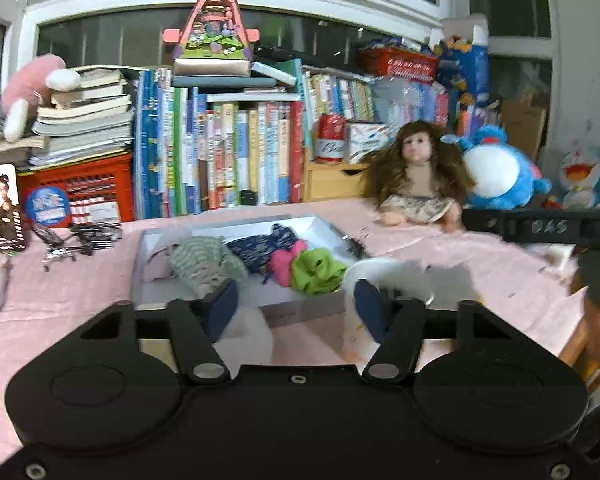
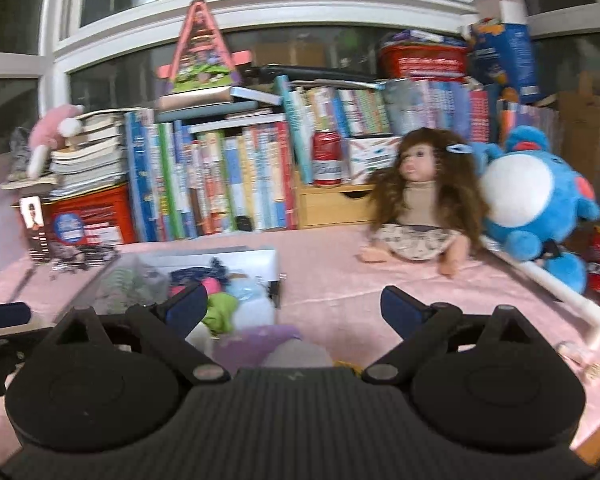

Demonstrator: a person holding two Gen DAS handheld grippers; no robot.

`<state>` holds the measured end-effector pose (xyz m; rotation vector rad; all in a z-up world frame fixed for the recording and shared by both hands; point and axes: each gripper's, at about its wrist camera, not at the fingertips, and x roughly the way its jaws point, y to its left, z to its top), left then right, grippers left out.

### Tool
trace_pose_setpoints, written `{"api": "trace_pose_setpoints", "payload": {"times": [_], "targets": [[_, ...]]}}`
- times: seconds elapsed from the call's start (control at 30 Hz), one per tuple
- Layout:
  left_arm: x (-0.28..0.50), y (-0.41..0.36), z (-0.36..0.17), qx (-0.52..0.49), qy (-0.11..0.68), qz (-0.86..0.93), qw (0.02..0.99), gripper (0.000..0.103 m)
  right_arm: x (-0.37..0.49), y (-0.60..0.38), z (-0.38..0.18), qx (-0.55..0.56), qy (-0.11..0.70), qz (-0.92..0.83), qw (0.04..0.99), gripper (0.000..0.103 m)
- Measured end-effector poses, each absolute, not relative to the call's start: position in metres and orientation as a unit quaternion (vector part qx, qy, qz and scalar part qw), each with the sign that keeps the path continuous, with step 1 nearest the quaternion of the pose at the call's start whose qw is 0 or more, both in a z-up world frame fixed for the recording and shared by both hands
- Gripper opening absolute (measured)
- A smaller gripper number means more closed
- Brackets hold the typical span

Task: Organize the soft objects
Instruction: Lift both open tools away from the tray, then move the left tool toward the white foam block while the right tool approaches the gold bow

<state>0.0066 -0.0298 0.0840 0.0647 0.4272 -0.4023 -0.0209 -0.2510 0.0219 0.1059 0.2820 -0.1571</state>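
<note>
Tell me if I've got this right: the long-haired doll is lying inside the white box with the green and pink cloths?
Not quite. The doll sits on the pink tablecloth, outside the white box, as the left wrist view shows. The green cloth and pink cloth are in the box.

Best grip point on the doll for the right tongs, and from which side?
Probably the torso of the doll, just above the skirt. It sits upright, facing forward and slightly left, with a blue plush pressed against its right side, so come in from the front with the right tongs, which stand open. The long hair drapes both shoulders; a head grip would likely slip on it.
</note>
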Motion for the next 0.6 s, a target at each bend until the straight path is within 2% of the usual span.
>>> {"api": "trace_pose_setpoints", "payload": {"times": [0.07, 0.2, 0.6], "targets": [[0.009, -0.033, 0.076, 0.044, 0.217, -0.183, 0.958, 0.045, -0.025, -0.254, 0.015, 0.052, 0.137, -0.095, 0.985, 0.096], [0.019, -0.039, 0.060, 0.044, 0.235, -0.167, 0.957, 0.040, -0.029, -0.259, 0.004, 0.051, 0.147, -0.110, 0.982, 0.093], [0.044, -0.071, 0.036, 0.084, 0.229, -0.114, 0.963, 0.041, -0.034, -0.264, -0.017, 0.047, 0.181, -0.120, 0.975, 0.092]]}}
